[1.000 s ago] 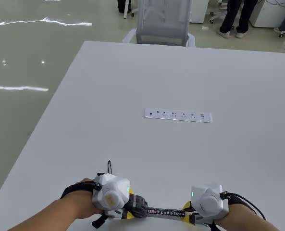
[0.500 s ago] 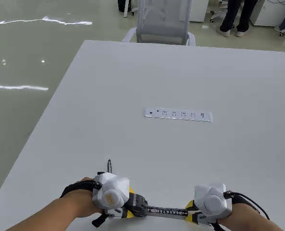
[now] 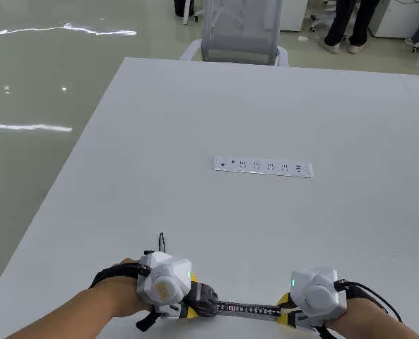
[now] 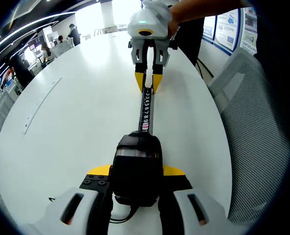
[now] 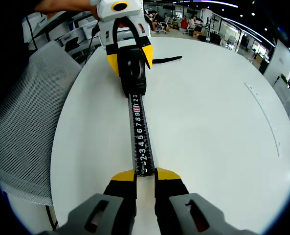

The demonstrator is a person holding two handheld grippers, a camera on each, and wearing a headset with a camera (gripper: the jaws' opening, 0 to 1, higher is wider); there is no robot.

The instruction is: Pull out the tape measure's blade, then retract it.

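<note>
My left gripper [image 3: 189, 306] is shut on the black tape measure case [image 4: 137, 165], seen also as the case [image 3: 203, 299] near the table's front edge. The black numbered blade [image 3: 248, 308] runs out of it to the right, flat just above the white table [image 3: 266, 106]. My right gripper [image 5: 145, 176] is shut on the blade's end [image 5: 143, 168]. In the left gripper view the blade [image 4: 146, 108] stretches ahead to the right gripper [image 4: 148, 81]. In the right gripper view the blade [image 5: 139, 139] leads back to the case [image 5: 133, 71] in the left gripper [image 5: 130, 58].
A white power strip [image 3: 263, 168] lies flat at the table's middle. A grey mesh chair [image 3: 241, 32] stands at the far edge, and a person's legs [image 3: 350, 25] show beyond. The case's black wrist strap [image 5: 165, 59] lies on the table. A mesh chair [image 4: 255, 137] sits close behind the front edge.
My right gripper has moved a little further right with the blade's end, so slightly more blade shows between the grippers. The left gripper holds the case in place.
</note>
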